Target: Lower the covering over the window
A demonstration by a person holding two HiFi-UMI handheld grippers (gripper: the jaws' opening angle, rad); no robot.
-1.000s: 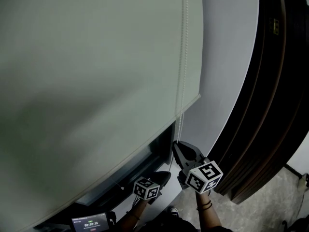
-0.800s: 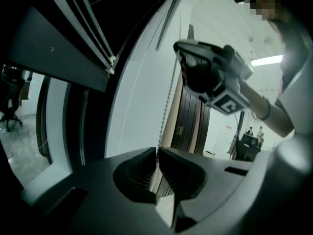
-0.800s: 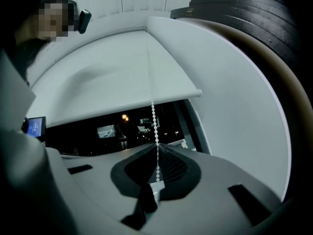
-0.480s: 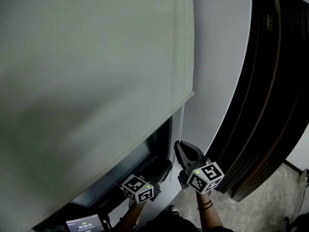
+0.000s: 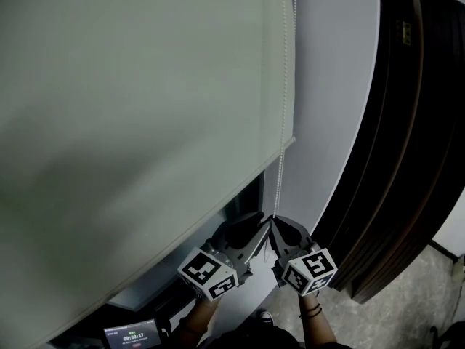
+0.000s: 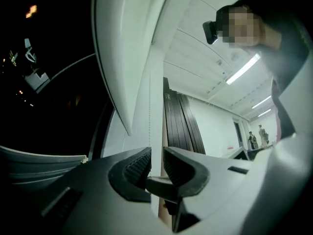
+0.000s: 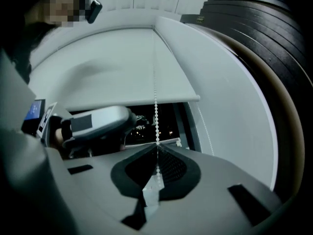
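A pale grey-green roller blind (image 5: 145, 107) covers most of the window, with its bottom bar (image 5: 254, 169) a little above the sill. A white bead chain (image 5: 285, 107) hangs along its right edge. My right gripper (image 5: 273, 222) is shut on the bead chain (image 7: 155, 106), which runs straight into its closed tips (image 7: 157, 148). Close on its left, my left gripper (image 5: 258, 231) is opening its jaws. In the left gripper view the chain (image 6: 149, 126) passes through the gap (image 6: 156, 153), near the left pad and not pressed.
A strip of dark window pane (image 5: 247, 206) shows under the blind. A plain grey wall (image 5: 327, 122) flanks it on the right, then dark ribbed panels (image 5: 407, 158). A small lit screen (image 5: 132, 334) is at the bottom left. Grey floor (image 5: 429, 297) lies bottom right.
My left gripper has risen and moved right to the chain beside the right gripper, and its jaws have parted. The right gripper has kept its hold on the chain.
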